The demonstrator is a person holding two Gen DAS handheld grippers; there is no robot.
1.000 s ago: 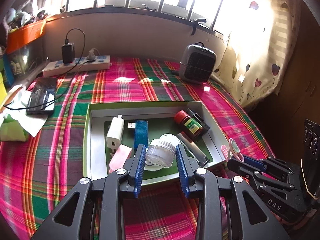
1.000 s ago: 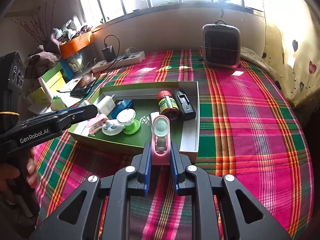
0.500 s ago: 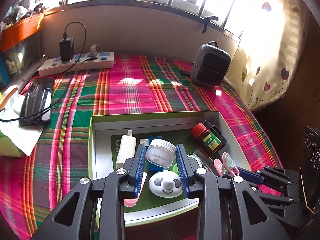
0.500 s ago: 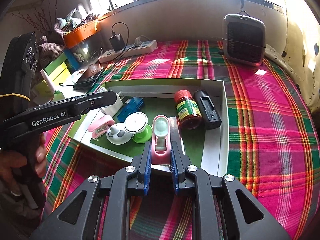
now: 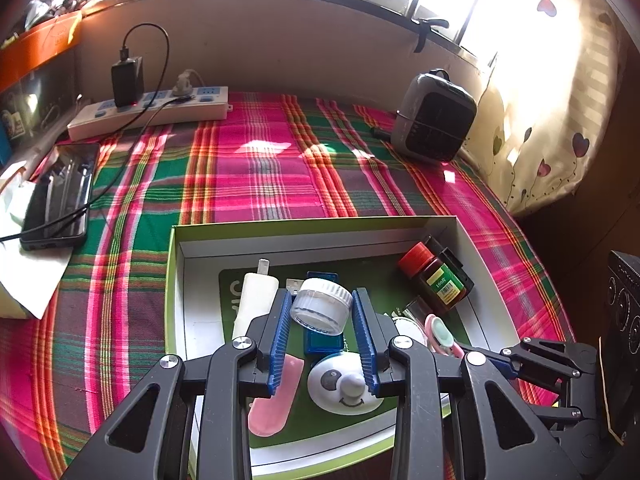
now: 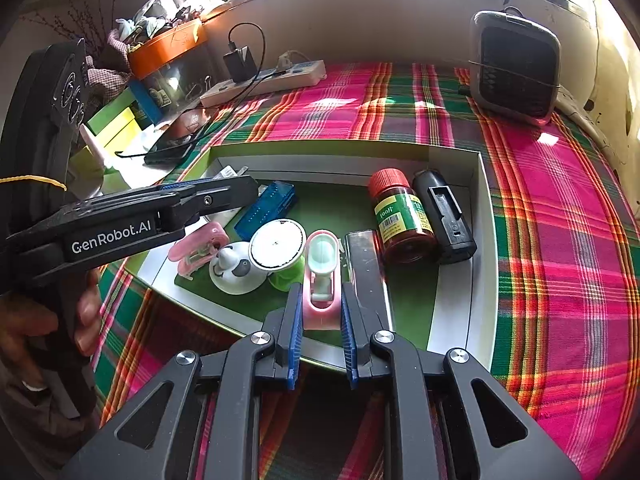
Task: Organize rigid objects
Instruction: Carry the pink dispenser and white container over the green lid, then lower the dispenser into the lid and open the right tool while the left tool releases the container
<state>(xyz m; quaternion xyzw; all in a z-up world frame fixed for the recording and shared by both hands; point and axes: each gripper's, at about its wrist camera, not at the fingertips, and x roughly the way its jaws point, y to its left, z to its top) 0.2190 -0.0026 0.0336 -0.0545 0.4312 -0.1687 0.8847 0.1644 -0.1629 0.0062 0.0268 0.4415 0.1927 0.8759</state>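
One clear jar [image 5: 321,305] is clamped in the left claw [image 5: 320,322] above the tray [image 5: 316,226]; one pink clip [image 6: 321,280] is clamped in the right claw [image 6: 320,330] over the tray's near edge. The tray holds one red-capped bottle [image 6: 402,216], one black charger [image 6: 446,216], one blue case [image 6: 266,210] and one panda figure [image 6: 234,268], on the plaid-covered tabletop [image 6: 560,240].

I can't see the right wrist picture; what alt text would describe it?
Right gripper clamps a pink plastic clip with a mint pad over a green-lined white cardboard tray holding a red-capped brown bottle and small gadgets. The left gripper enters beside it, above a pink-green plaid cloth.
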